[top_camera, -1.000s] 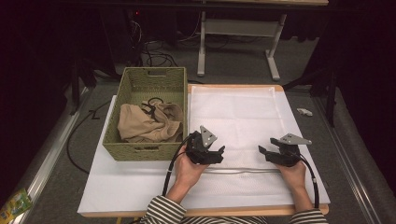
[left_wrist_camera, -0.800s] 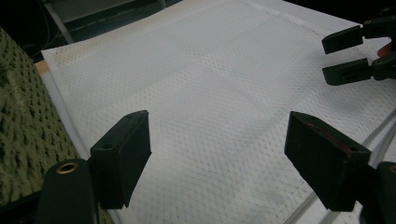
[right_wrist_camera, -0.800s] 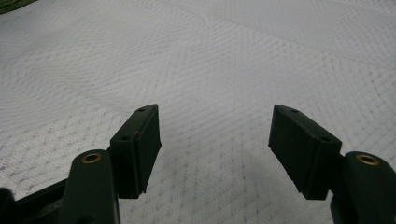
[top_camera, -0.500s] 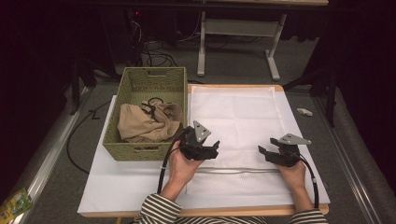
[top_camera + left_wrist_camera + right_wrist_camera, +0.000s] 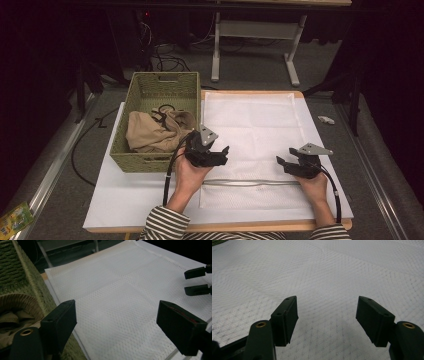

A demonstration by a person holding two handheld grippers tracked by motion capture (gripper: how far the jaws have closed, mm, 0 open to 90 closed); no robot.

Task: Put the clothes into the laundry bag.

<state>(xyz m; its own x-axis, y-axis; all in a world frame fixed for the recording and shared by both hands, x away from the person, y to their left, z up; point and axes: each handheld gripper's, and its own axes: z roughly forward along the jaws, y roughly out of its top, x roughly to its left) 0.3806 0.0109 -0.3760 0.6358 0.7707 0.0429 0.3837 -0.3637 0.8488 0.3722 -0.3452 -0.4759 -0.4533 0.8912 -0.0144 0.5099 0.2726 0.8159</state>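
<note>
A white mesh cloth (image 5: 250, 125) lies flat on the white board (image 5: 125, 200), with a grey seam (image 5: 250, 183) across its near end. My left gripper (image 5: 224, 151) hovers open by the basket's near right corner with nothing between its fingers. In the left gripper view its jaws (image 5: 117, 306) frame the mesh cloth (image 5: 120, 295). My right gripper (image 5: 281, 161) stands open low over the cloth's near right part. In the right gripper view, bare mesh (image 5: 327, 272) lies between the right gripper's (image 5: 327, 301) pads.
A green woven basket (image 5: 150, 162) at the left holds a tan garment (image 5: 150, 132) and a black loop. The basket wall (image 5: 22, 277) stands close on the left of the left gripper view. Cables and desk legs (image 5: 292, 65) lie beyond the table.
My left gripper has lifted and drifted a little left and away, toward the basket's corner. The right gripper has stayed where it was.
</note>
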